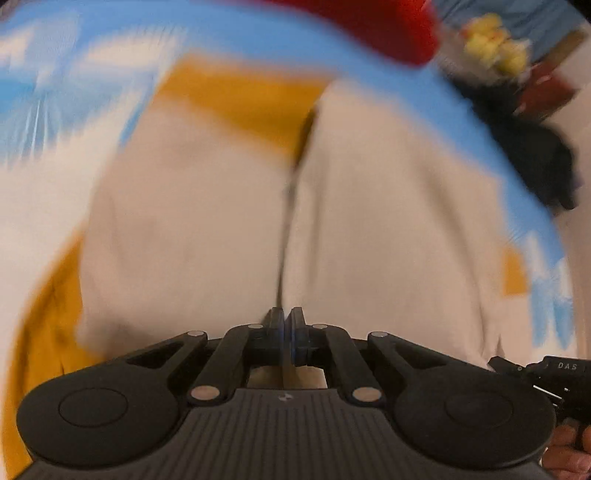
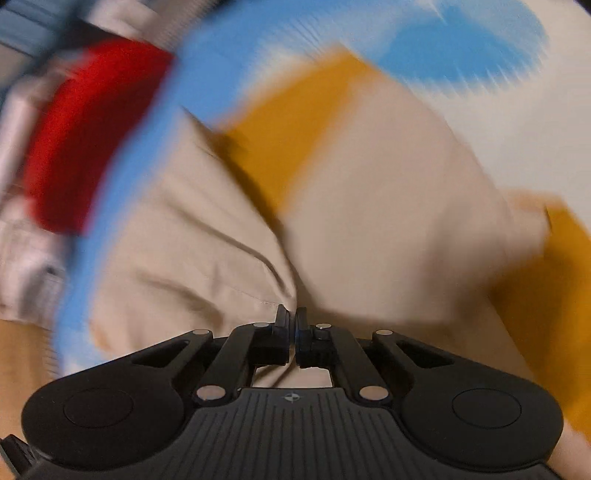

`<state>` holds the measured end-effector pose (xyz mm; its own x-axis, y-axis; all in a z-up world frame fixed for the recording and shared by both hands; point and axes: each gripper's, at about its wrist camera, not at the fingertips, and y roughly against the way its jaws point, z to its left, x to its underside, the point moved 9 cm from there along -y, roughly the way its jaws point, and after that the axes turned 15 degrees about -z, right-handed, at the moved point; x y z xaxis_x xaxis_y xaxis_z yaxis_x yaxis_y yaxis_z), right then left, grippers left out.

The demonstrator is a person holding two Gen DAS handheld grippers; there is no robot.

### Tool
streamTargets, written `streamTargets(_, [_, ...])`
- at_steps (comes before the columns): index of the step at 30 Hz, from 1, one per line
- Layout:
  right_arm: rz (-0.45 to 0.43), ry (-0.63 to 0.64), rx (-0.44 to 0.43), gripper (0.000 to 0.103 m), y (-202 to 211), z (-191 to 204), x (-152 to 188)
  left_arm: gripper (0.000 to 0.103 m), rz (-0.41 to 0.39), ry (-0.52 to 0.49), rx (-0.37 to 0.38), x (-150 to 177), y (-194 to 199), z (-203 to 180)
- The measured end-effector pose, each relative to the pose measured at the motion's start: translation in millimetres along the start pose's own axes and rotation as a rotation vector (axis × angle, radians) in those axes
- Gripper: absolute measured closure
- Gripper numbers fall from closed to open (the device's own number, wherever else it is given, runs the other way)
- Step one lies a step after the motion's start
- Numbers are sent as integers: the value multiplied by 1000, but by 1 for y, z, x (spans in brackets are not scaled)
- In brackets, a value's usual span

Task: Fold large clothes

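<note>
Mostly blurred, both views look steeply down at cloth.

Left wrist view, garment: beige trousers (image 1: pixel 207 221) fill the middle, two legs side by side with a dark seam line between them, spread over a blue, white and mustard patterned sheet (image 1: pixel 424 92) that shows along the top and both side edges.
Left wrist view, claw: the left gripper (image 1: pixel 287 325) has its fingers pressed together; whether a thin fold of the beige cloth is caught between the tips cannot be told.
Left wrist view, surroundings: a red cloth (image 1: pixel 388 26) and a dark garment (image 1: pixel 535 162) lie beyond the sheet's far right edge; a hand (image 1: pixel 565 454) shows at the bottom right corner.

Right wrist view, garment: the trousers (image 2: pixel 192 258) bunch up just ahead of the tips, with a stitched hem and creases visible.
Right wrist view, claw: the right gripper (image 2: pixel 291 321) is closed tight, fabric gathered right at its tips; a pinch looks likely but is not certain.

Handling: soft, light, limp woven cotton by the look of it; it will sag and drag, not slide.
Where to hold: probably the waistband or hem edges, one corner per claw, so the fold stays square.
</note>
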<state>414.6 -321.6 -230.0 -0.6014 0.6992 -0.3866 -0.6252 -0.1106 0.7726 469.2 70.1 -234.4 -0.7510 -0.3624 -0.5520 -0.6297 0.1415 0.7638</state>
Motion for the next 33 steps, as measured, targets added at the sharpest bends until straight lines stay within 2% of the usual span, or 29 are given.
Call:
streamTargets(2, [12, 18, 30, 98, -3, -1, 8, 95, -1, 11, -2, -2, 6, 1])
streamTargets(4, [-39, 65, 7, 95, 5, 11, 1, 67, -105, -59, 19, -22, 23, -11])
streamTargets(5, [-89, 103, -8, 94, 12, 18, -5, 64, -180, -97, 23, -31, 35, -17])
streamTargets(7, [-202, 180, -31, 86, 29, 34, -17, 64, -336, -184, 51, -47, 58, -33])
streamTargets(9, [-292, 237, -82, 85, 42, 48, -22, 64, -395, -224, 124, -51, 66, -52])
streamTargets(10, [-313, 248, -117, 85, 46, 54, -26, 64, -389, -228, 166, -46, 64, -59])
streamTargets(12, [-307, 250, -194, 85, 45, 67, -22, 64, -327, -231, 214, -28, 51, -69])
streamTargets(14, [-227, 213, -235, 85, 33, 68, -13, 64, -222, -250, 163, -7, 27, -66])
streamTargets(15, [-190, 211, -195, 85, 24, 63, -8, 65, -143, -272, 84, 7, 11, -57])
streamTargets(16, [-157, 233, -126, 85, 14, 55, -3, 69, -102, -277, 29, 15, 1, -48])
streamTargets(18, [-94, 305, 27, 93, -3, 35, 7, 69, -101, -245, 31, 17, 2, -45])
streamTargets(20, [-126, 298, 53, 92, 0, 33, 2, 67, -152, -250, 48, 6, 16, -51])
streamTargets(21, [-159, 316, 31, 87, 6, 41, -3, 66, -198, -269, 70, 0, 25, -57])
streamTargets(23, [-251, 364, -80, 87, 25, 66, -6, 66, -250, -290, 79, -8, 36, -61])
streamTargets(24, [-268, 365, -138, 84, 31, 76, -6, 66, -261, -283, 88, -9, 37, -60])
streamTargets(26, [-235, 351, -270, 81, 33, 93, 2, 66, -241, -263, 116, -12, 30, -59])
streamTargets(28, [-141, 340, -308, 80, 20, 96, 23, 66, -207, -256, 115, -15, 20, -53])
streamTargets(29, [-82, 344, -278, 80, 11, 92, 32, 66, -185, -255, 105, -11, 14, -49])
streamTargets(30, [-30, 367, -210, 80, -1, 83, 42, 66, -153, -257, 81, -8, 4, -41])
streamTargets(32, [-2, 411, -99, 81, -14, 70, 51, 73, -85, -253, 36, 0, -8, -26])
streamTargets(33, [3, 402, -84, 81, -14, 67, 52, 74, -86, -243, 36, -1, -7, -24])
